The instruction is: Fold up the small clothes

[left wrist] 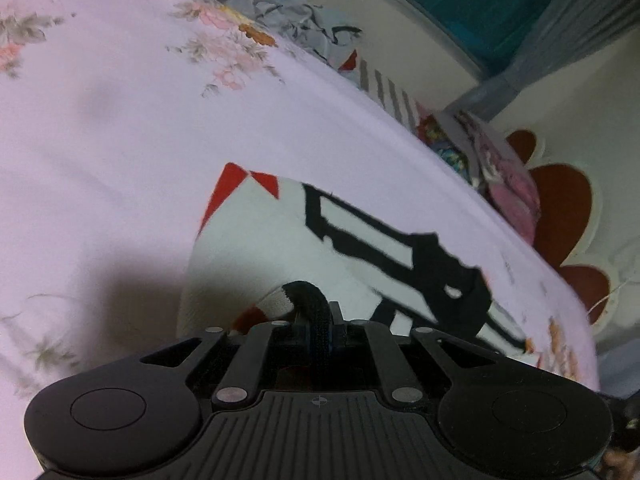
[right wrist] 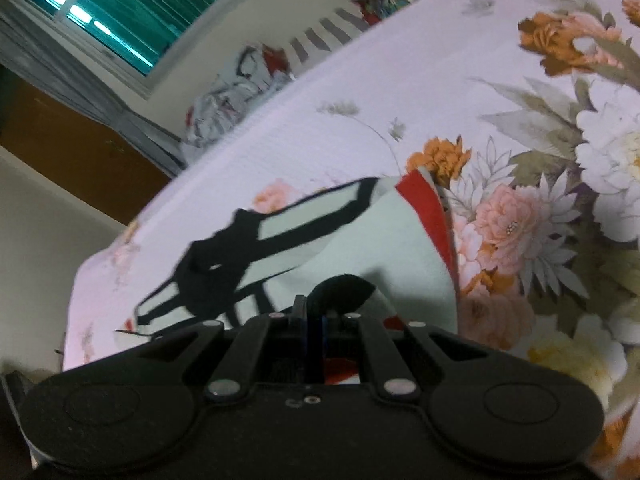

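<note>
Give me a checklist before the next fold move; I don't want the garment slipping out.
1. Left hand-held gripper shut on the garment edge: ok.
2. Right hand-held gripper shut on the garment edge: ok.
3. Far part of the garment lying on the bedsheet: ok.
4. Clothes pile away from the garment: ok.
5. Garment flat, without wrinkles: cannot tell, blurred.
</note>
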`<state>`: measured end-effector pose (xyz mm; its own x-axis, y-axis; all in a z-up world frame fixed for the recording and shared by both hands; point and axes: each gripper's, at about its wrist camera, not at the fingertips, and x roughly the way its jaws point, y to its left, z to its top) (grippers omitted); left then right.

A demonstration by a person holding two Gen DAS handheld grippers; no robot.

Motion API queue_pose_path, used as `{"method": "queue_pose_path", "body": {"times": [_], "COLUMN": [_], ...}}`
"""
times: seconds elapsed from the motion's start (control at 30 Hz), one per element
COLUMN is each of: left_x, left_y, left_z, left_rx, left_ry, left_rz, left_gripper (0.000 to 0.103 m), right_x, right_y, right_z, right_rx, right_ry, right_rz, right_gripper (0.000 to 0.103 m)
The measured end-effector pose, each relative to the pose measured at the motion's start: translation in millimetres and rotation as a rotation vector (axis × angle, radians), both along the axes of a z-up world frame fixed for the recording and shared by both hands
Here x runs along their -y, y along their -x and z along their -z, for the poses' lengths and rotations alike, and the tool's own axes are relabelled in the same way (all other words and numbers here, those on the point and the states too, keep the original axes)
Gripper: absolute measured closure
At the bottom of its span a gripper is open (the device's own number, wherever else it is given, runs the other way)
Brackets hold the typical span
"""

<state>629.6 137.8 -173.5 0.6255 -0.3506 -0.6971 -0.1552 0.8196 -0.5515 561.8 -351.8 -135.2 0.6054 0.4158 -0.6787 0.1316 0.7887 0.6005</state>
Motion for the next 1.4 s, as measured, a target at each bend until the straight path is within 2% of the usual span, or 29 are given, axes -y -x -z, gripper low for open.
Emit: {"method": "queue_pose_path", "body": {"times": [0.1, 0.17, 0.2, 0.27, 0.3, 0.33, 0.37, 0.4, 0.43, 0.5, 0.53, 0.63, 0.73, 0.8, 0.9, 0.97, 1.0, 1.07, 1.1, 1.13, 1.17, 1.3, 1.4], "left_x": [-8, -8, -9, -9, -9, -11, -11, -9, -9, -12, -11, 0, 19, 31, 49, 61, 64, 70, 73, 73, 72, 57, 49], "left_y": [-8, -17, -20, -23, -23, -21, -19, -16, -16, -17, -19, -26, -36, -41, -48, -47, -46, -42, -41, -40, -37, -27, -34], "left_z": [8, 13, 13, 14, 12, 9, 6, -2, -7, -12, -14, -18, -17, -15, -13, -12, -12, -14, -14, -15, -20, -35, -31], "left_rx": [0.012, 0.013, 0.022, 0.049, 0.067, 0.093, 0.129, 0.161, 0.177, 0.212, 0.216, 0.212, 0.178, 0.153, 0.135, 0.15, 0.16, 0.184, 0.202, 0.221, 0.243, 0.33, 0.32], "left_ry": [0.108, 0.137, 0.145, 0.171, 0.192, 0.197, 0.182, 0.122, 0.082, 0.072, 0.041, -0.113, -0.273, -0.376, -0.504, -0.571, -0.588, -0.61, -0.629, -0.633, -0.634, -0.612, -0.613], "left_rz": [-0.015, -0.015, -0.016, -0.018, -0.011, -0.006, -0.009, -0.028, -0.033, -0.004, 0.01, 0.088, 0.166, 0.219, 0.302, 0.343, 0.351, 0.374, 0.379, 0.369, 0.339, 0.218, 0.164], "left_gripper": [0.097, 0.096, 0.09, 0.07, 0.05, 0.03, 0.025, 0.015, 0.014, 0.014, 0.014, 0.016, 0.032, 0.033, 0.034, 0.039, 0.048, 0.058, 0.075, 0.092, 0.098, 0.099, 0.099], "right_x": [-1, -2, -3, -2, -1, 0, 1, 1, 3, 6, 6, 1, -13, -26, -45, -57, -63, -73, -76, -79, -81, -70, -57], "right_y": [-11, -18, -22, -26, -26, -25, -22, -19, -17, -13, -12, -10, -11, -14, -23, -29, -32, -33, -32, -31, -30, -18, -22], "right_z": [4, 6, 8, 10, 7, 3, -3, -9, -14, -20, -22, -22, -17, -12, -5, -1, 2, 2, 2, 0, -1, -18, -17], "right_rx": [0.007, 0.004, -0.001, 0.002, 0.022, 0.045, 0.079, 0.11, 0.138, 0.166, 0.183, 0.197, 0.197, 0.193, 0.183, 0.165, 0.157, 0.169, 0.174, 0.186, 0.201, 0.295, 0.288], "right_ry": [-0.002, 0.007, 0.012, 0.006, 0.018, 0.036, 0.064, 0.086, 0.095, 0.11, 0.131, 0.199, 0.276, 0.353, 0.448, 0.514, 0.556, 0.618, 0.635, 0.663, 0.687, 0.697, 0.701], "right_rz": [0.01, 0.011, 0.013, 0.027, 0.042, 0.058, 0.08, 0.096, 0.099, 0.085, 0.073, 0.015, -0.066, -0.12, -0.18, -0.211, -0.229, -0.27, -0.286, -0.293, -0.293, -0.217, -0.176], "right_gripper": [0.096, 0.096, 0.096, 0.096, 0.091, 0.08, 0.07, 0.054, 0.055, 0.058, 0.058, 0.061, 0.068, 0.072, 0.071, 0.07, 0.071, 0.088, 0.098, 0.098, 0.098, 0.099, 0.099]}}
